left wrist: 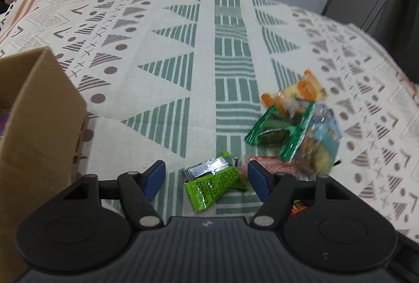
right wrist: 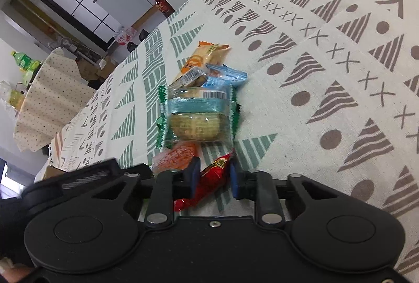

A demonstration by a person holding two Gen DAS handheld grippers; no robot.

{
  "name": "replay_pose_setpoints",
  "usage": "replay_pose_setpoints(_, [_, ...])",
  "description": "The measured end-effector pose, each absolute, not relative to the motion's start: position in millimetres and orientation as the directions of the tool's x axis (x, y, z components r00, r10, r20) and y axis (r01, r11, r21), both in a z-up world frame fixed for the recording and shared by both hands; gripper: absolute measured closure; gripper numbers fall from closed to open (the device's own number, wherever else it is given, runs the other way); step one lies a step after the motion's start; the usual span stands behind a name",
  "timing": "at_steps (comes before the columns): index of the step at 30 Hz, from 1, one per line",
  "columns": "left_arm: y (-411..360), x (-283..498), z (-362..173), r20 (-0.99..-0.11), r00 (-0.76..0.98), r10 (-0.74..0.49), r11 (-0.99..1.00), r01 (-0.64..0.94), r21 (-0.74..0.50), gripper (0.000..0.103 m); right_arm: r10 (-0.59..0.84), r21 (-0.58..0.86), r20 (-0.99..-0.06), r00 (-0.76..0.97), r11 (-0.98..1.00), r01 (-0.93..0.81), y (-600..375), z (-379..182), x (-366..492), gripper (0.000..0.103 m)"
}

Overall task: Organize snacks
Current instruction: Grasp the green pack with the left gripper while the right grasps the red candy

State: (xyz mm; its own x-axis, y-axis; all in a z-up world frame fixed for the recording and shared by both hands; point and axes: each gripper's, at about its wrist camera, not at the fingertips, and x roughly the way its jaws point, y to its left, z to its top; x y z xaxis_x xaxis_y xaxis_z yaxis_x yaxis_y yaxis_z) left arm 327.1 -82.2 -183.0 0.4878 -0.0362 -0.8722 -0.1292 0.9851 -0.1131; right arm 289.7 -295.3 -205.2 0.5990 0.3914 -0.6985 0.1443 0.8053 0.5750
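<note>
The red snack packet (right wrist: 209, 182) lies on the patterned tablecloth (right wrist: 327, 73) right between the blue pads of the right gripper (right wrist: 212, 178), at the near end of the little snack pile. The jaws are partly spread around it, and I can't tell if the pads are touching the wrapper yet. My guess is it's light, crinkly and a bit slick, so pinch it across the fat middle, not the flat sealed end, and go easy, since whatever's inside could squash. Beyond it I count one orange sachet (right wrist: 175, 156), one clear cookie pack with a blue band (right wrist: 196, 112), a green wrapper underneath, one blue packet (right wrist: 227, 75) and one orange cracker pack (right wrist: 201, 57). The left gripper (left wrist: 207, 178) is spread wide and empty, hovering over one bright green packet (left wrist: 212, 183). One cardboard box (left wrist: 39, 126) stands off to its left, probably where the snacks go.
</note>
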Motion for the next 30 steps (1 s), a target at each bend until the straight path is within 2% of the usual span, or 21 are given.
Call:
replay_pose_setpoints(4, [-83,327,-189,-0.874,0.485,-0.033,0.984,-0.135,-0.112,0.047,0.394,0.574,-0.697,0.599,0.808,0.136,-295,-203,287,0.083])
replay_pose_setpoints(6, [-83,325,-189,-0.873,0.488,-0.027,0.984,-0.139,-0.108,0.057,0.395,0.573,-0.694,0.602,0.809,0.13,-295,-200,286,0.085])
replay_pose_setpoints(8, [-82,323,-187,-0.871,0.491,-0.021,0.982,-0.152,-0.109,0.059,0.392,0.569,-0.693,0.605,0.813,0.125,-295,-198,284,0.086])
replay_pose_setpoints(30, [-52,263,-107,-0.804,0.594,0.009,0.974,-0.187,-0.128,0.061,0.391,0.557,-0.587,0.709,0.83,0.004,-284,-138,261,0.089])
